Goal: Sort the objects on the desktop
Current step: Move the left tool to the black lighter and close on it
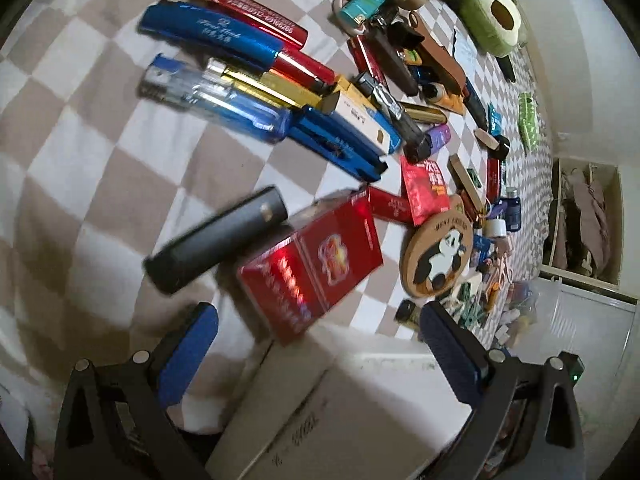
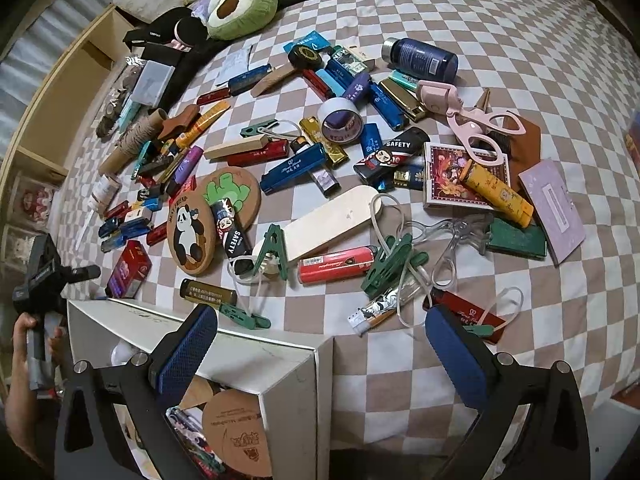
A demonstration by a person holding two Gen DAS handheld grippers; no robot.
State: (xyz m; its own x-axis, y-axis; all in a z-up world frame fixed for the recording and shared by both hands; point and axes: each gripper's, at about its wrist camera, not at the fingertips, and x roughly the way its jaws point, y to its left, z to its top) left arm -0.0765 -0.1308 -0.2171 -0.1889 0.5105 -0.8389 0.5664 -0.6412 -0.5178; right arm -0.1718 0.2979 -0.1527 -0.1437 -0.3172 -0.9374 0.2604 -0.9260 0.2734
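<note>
Though beyond left gripper (image 1: 318,346), red box (image 1: 316,266)

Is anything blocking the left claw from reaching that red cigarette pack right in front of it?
Nothing visible blocks it. The open left gripper faces the red pack directly; a dark grey lighter leans against the pack's left side.

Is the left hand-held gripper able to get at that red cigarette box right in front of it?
Probably yes. The left hand-held gripper is open and empty, and the red cigarette box lies just ahead. A dark grey lighter rests against the box's side, so it may get nudged.
</note>
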